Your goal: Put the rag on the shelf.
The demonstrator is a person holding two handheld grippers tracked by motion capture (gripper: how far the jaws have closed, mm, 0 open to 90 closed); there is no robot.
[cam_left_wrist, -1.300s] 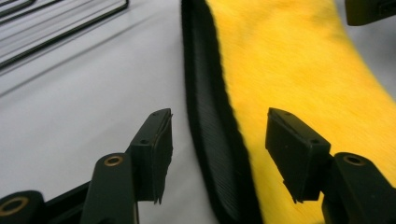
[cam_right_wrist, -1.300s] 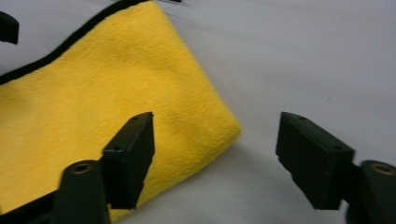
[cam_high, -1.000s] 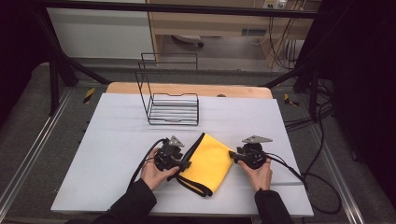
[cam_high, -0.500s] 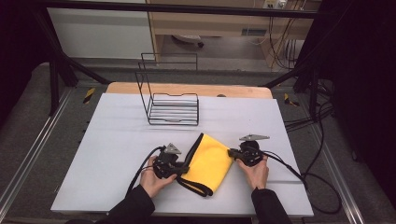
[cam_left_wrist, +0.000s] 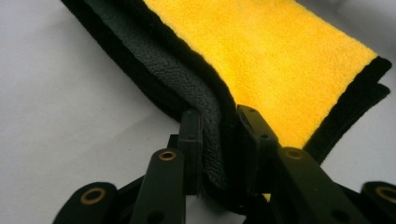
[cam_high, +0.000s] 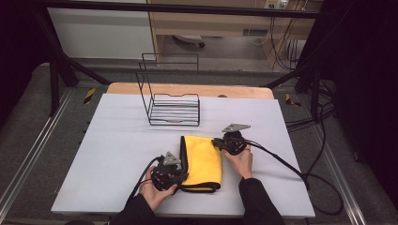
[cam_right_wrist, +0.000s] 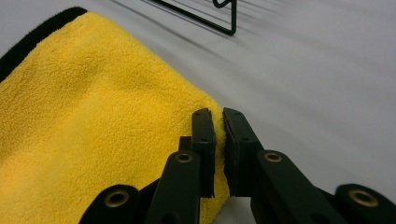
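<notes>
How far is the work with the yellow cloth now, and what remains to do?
Done: the yellow cloth already lies folded double on the table, its black edges stacked. In hand: the left gripper is shut on the black-edged layers and the right gripper is shut on a yellow corner. Left: probably another fold or a move; the wire rack holds nothing yet.

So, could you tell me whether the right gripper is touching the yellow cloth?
Touching. The right gripper view shows the right gripper with its jaws pinched on the folded edge of the yellow cloth, fabric squeezed between the pads.
</notes>
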